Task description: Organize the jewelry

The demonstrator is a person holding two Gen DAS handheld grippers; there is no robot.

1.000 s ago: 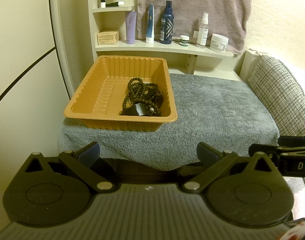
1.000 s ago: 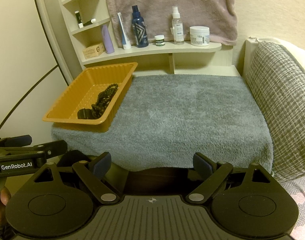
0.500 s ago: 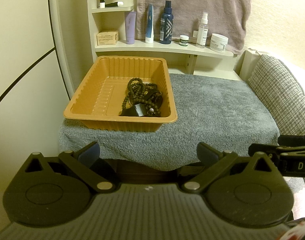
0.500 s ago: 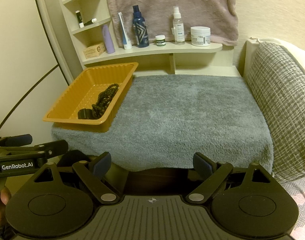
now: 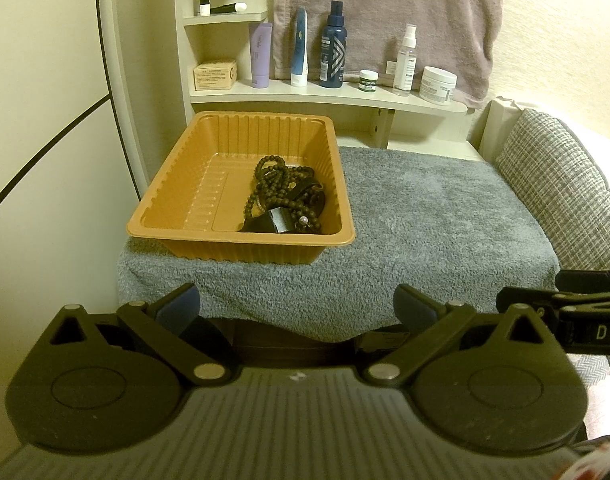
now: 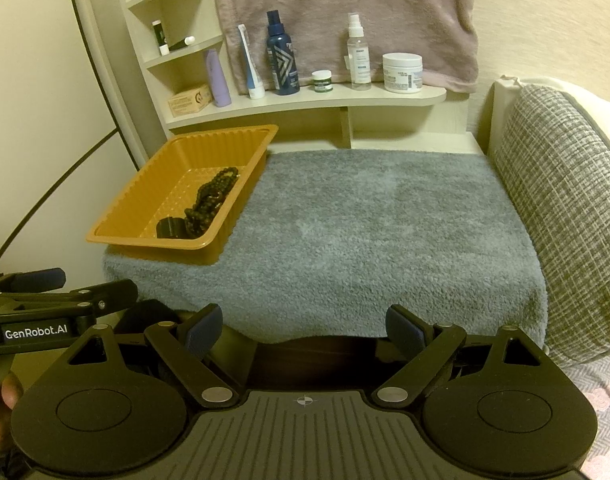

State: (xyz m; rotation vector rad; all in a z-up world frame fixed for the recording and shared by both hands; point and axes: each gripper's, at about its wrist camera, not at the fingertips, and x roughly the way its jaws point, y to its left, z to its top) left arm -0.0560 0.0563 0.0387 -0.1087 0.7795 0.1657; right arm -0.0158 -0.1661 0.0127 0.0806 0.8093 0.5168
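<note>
1. Left wrist view: the left gripper (image 5: 297, 308) hangs near the front edge of the towel (image 5: 425, 216), jaws spread wide and holding nothing.
2. The jewelry sits in the right near corner of the orange tray (image 5: 165, 216), which rests on the left part of the towel. It is a heap of dark beads (image 5: 277, 184) tangled over a black strap (image 5: 261, 225) with a small block at its end.
3. Handling, as I judge it: the beads are light, limp and likely to slide and trail when lifted. A pinch on the top loop at the far side of the heap looks safest. The strap seems stiffer and may drag along with the strands.
4. The tray looks thin and light, so a snagged strand could tip or shift it. Its ribbed right wall stands just beside the heap and leaves little room for a finger on that side.
5. Right wrist view: the right gripper (image 6: 301, 328) is also wide open and empty, well apart from the tray, low by the towel's near edge.
6. Open room: the towel to the right of the tray is bare across to the cushion (image 6: 565, 208). The shelf (image 6: 305, 100) with bottles bounds the far side.
7. The left gripper's arm shows at the left edge, so the two tools sit close; crossing paths is a risk.
</note>
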